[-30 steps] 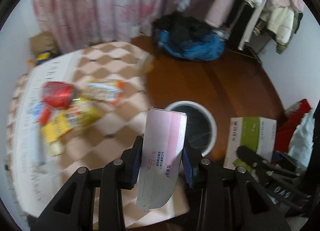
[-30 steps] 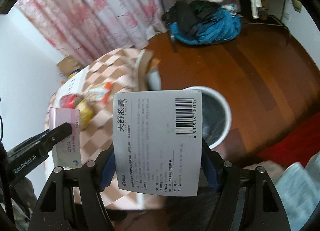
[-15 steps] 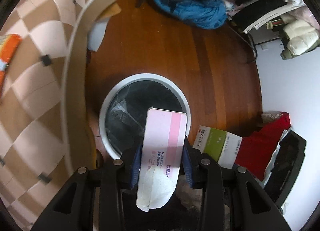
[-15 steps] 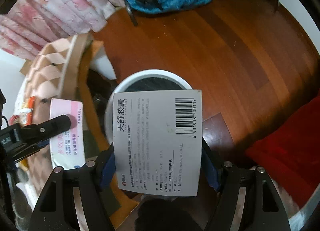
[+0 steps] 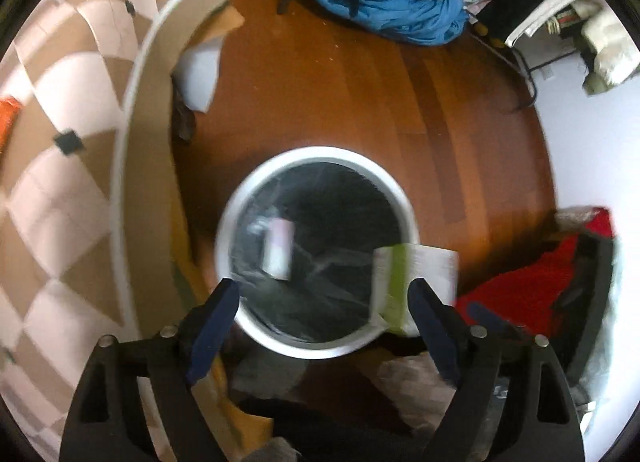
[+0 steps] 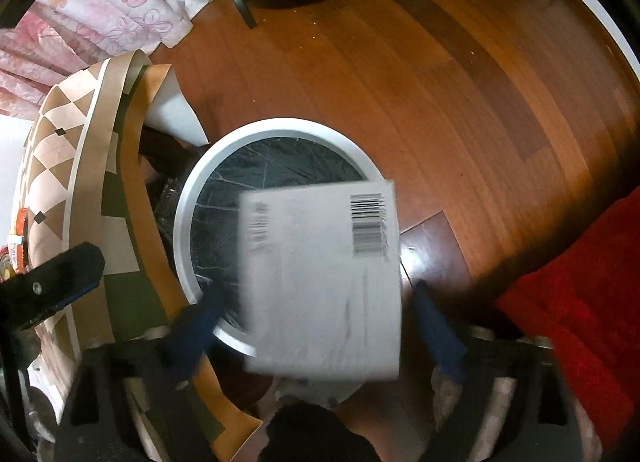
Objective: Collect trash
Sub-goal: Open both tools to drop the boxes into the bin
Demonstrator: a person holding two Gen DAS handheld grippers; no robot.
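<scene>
A round white bin [image 5: 320, 346] with a black liner stands on the wooden floor below both grippers; it also shows in the right wrist view [image 6: 188, 230]. My left gripper [image 5: 324, 322] is open and empty above it. A pink and white box [image 5: 278, 248], blurred, is inside the bin's mouth. My right gripper [image 6: 316, 310] is open. A grey box with a barcode [image 6: 324, 282], blurred, is loose between its jaws over the bin's rim. It shows in the left wrist view as a green and white box [image 5: 412, 282].
A table with a checkered cloth [image 5: 60, 198] stands left of the bin, its cloth edge hanging close to the rim [image 6: 132, 222]. A blue heap of clothes [image 5: 384, 10] lies at the back. Red cloth [image 6: 572, 302] lies on the right.
Both grippers have opened over the bin. The pink box has dropped from the left gripper into the bin. The grey box has come loose from the right gripper's jaws.
</scene>
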